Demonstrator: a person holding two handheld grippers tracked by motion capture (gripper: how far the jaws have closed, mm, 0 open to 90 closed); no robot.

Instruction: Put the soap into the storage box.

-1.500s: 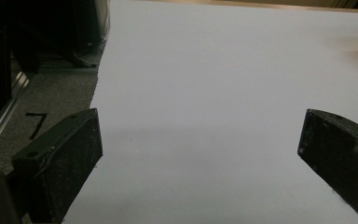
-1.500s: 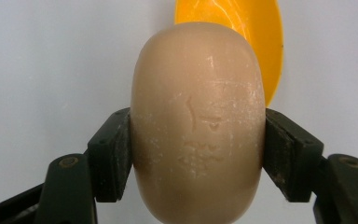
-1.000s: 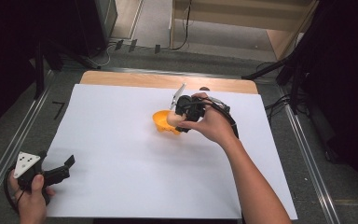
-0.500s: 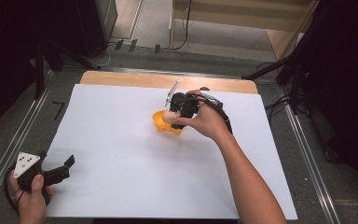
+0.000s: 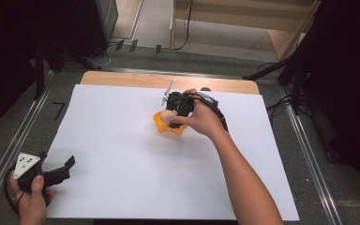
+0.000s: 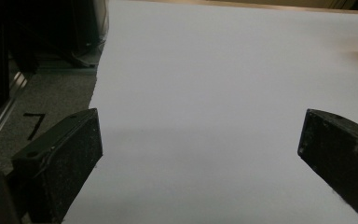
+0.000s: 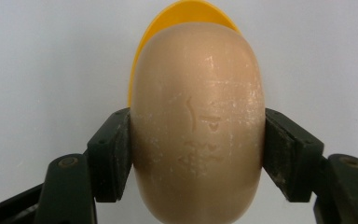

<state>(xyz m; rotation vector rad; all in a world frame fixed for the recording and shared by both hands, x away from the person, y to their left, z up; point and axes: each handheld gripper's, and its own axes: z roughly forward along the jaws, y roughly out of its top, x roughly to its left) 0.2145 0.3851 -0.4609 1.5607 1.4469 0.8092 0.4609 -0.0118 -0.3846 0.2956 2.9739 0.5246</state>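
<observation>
Embossed marks on beige soap bar (image 7: 198, 126), illegible; black "7"-like mark on floor (image 6: 34, 124).

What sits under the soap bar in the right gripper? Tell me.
A yellow dish lies beneath the soap bar, which the right gripper clamps. The bar covers most of the dish, hiding its inside.

The right gripper (image 7: 197, 154) clamps a beige oval bar of soap (image 7: 198, 126) between its two black jaws, one pad pressing on each long side. The bar stands lengthwise ahead of the gripper, its stamped face towards the camera. Just beyond the soap's far end a yellow dish (image 7: 168, 23) curves out from behind it, on a white sheet (image 7: 51, 60).
</observation>
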